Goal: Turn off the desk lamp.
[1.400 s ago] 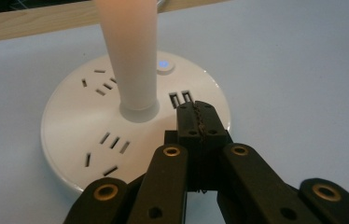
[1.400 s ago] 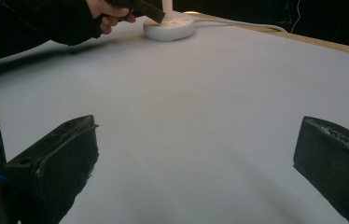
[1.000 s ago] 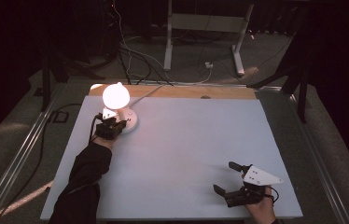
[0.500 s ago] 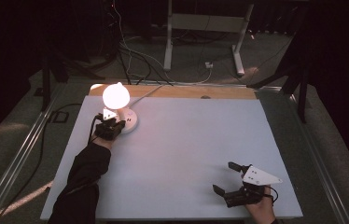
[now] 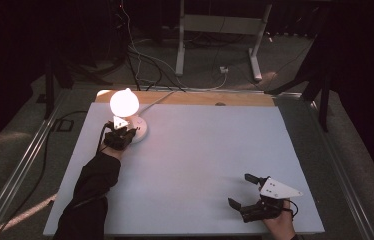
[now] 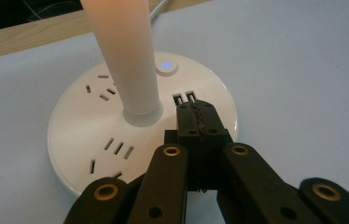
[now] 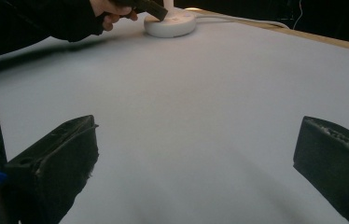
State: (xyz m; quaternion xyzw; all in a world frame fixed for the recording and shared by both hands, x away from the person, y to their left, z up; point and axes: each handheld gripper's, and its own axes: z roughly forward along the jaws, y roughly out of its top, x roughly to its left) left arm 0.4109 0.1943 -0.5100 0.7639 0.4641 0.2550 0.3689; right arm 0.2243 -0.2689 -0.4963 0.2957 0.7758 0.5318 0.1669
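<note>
A white desk lamp with a glowing head (image 5: 124, 102) stands at the table's far left on a round base (image 5: 142, 128). The base (image 6: 79, 135) carries socket slots, two USB ports and a blue-lit button (image 6: 165, 66) beside the stem (image 6: 126, 56). My left gripper (image 5: 126, 132) is shut with nothing in it, its joined tips (image 6: 196, 116) over the base's near edge just short of the USB ports. Whether they touch the base is unclear. My right gripper (image 5: 240, 190) sits near the front right of the table, jaws wide open over bare surface (image 7: 196, 154).
The table top (image 5: 210, 145) is a pale sheet with a wooden strip (image 5: 235, 98) along its far edge. The lamp's cord (image 5: 160, 98) runs off the back. Cables and a metal stand's legs (image 5: 220, 50) lie on the floor beyond.
</note>
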